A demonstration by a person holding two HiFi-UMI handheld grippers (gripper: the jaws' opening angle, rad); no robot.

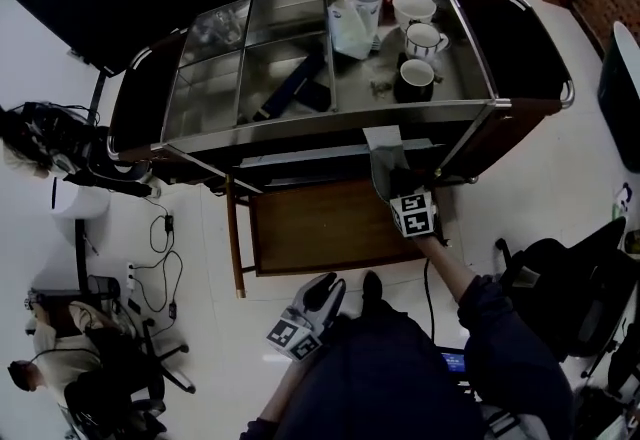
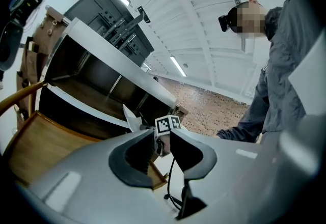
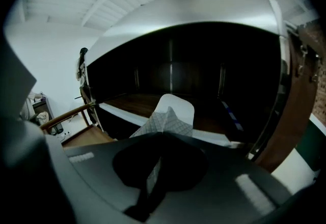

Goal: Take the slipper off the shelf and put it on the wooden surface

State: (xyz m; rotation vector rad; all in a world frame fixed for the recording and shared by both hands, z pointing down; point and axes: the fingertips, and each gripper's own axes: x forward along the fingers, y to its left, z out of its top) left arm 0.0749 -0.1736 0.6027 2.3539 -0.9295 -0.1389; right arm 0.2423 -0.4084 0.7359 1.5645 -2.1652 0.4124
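Note:
A grey quilted slipper (image 1: 384, 150) with a white sole sticks out over the front edge of the cart's lower shelf (image 1: 300, 160). My right gripper (image 1: 388, 178) is shut on its quilted upper. In the right gripper view the slipper (image 3: 170, 113) rises from between the closed jaws of that gripper (image 3: 155, 167), its far end over the dark shelf (image 3: 137, 102). The wooden surface (image 1: 320, 228) lies just below and left of it. My left gripper (image 1: 325, 290) hangs low near my body, open, with nothing between its fingers (image 2: 137, 154).
The cart's glass top carries mugs (image 1: 413, 8), a white bag (image 1: 352, 28) and a dark flat object (image 1: 295, 83). Cables (image 1: 160, 228) trail on the floor at the left. A seated person (image 1: 60, 368) is lower left, and an office chair (image 1: 560, 288) stands at the right.

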